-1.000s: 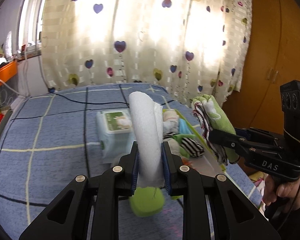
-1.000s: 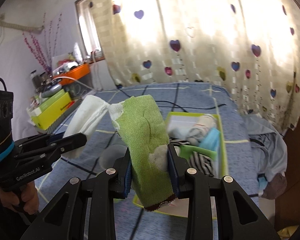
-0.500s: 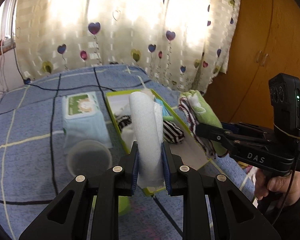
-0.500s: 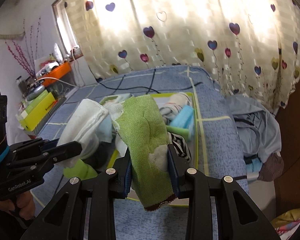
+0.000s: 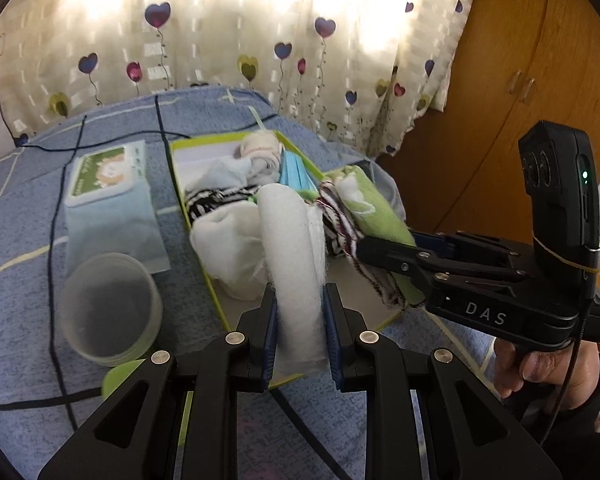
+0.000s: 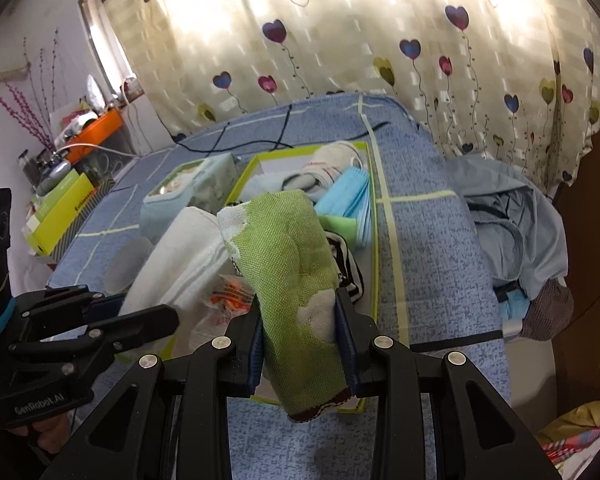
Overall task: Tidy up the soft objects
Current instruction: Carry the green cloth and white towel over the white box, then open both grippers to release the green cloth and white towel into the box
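Grippers hang side by side over a blue bedspread crossed with pale and dark lines. The left gripper is clamped on a rolled white cloth, which stands up between the blue pads and leans out over the near end of a shallow green-rimmed box. The right gripper is closed around a rolled green sock with white patches and a dark striped cuff; in the left wrist view that roll juts over the box's right edge.

The box sits toward the bedspread's far right corner, near the heart-print curtain. It holds a jumble of soft things: a black-and-white striped sock, a white bundle, a stack of blue face masks against the right wall, and a pale rolled sock at the far end. Something in an orange-printed clear wrapper lies at the near end, partly hidden.

Just left of the box lies a pack of wet wipes, and nearer stands a translucent plastic cup with a green lid beside it. A light blue garment is heaped off the bedspread's right edge. A hand grips the right gripper's handle.
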Demonstrator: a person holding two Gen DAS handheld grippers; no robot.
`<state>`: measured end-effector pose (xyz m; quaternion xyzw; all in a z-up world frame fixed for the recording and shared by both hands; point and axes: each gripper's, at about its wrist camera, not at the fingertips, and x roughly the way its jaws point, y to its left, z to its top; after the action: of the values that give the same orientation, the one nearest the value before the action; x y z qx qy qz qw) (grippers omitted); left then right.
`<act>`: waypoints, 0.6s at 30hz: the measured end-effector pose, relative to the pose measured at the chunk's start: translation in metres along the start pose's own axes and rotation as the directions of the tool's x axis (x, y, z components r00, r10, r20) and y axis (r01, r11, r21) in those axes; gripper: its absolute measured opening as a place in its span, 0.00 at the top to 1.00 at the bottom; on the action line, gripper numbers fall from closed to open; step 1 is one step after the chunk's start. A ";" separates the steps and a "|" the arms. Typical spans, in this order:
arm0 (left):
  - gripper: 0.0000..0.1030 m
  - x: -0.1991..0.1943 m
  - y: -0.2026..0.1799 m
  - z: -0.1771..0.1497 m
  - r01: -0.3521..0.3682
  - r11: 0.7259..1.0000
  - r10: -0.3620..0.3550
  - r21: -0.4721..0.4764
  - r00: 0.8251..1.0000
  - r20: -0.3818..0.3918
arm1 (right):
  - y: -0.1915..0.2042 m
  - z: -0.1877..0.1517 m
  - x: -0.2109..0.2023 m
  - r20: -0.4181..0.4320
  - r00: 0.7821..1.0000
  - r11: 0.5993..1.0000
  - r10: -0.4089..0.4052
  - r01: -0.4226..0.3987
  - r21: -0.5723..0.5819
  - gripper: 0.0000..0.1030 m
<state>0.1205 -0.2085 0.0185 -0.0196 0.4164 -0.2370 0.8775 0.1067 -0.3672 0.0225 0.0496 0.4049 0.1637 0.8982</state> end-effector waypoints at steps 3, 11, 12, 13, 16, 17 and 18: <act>0.79 0.013 0.002 -0.001 0.014 1.000 -0.015 -0.016 0.999 -0.044 | -0.001 -0.001 0.009 -0.019 1.000 1.000 0.004 -0.004 0.000 0.71; 0.79 0.031 0.008 0.003 0.002 1.000 -0.004 -0.031 0.998 -0.067 | -0.007 0.004 0.032 -0.048 0.999 1.000 -0.005 0.006 0.003 0.71; 0.79 0.033 0.008 0.005 -0.001 0.999 -0.001 -0.032 0.998 -0.066 | -0.007 0.006 0.033 -0.047 0.999 1.000 -0.007 0.007 0.003 0.71; 0.78 0.034 0.009 0.006 -0.005 0.999 0.002 -0.033 0.998 -0.065 | -0.007 0.008 0.035 -0.046 0.999 1.000 -0.010 0.010 0.002 0.70; 0.78 0.039 0.011 0.011 -0.013 0.999 0.010 -0.042 0.998 -0.061 | -0.009 0.013 0.041 -0.041 0.999 1.000 -0.016 0.016 0.003 0.70; 0.78 0.040 0.012 0.013 -0.015 0.999 0.012 -0.045 0.998 -0.059 | -0.009 0.015 0.043 -0.040 0.999 1.000 -0.016 0.017 0.005 0.70; 0.79 0.042 0.014 0.015 -0.017 0.999 0.014 -0.049 0.998 -0.058 | -0.010 0.017 0.044 -0.038 0.999 1.000 -0.017 0.017 0.006 0.70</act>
<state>0.1595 -0.2167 -0.0050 -0.0315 0.4472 -0.2204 0.8663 0.1495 -0.3609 0.0001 0.0460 0.4229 0.1556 0.8915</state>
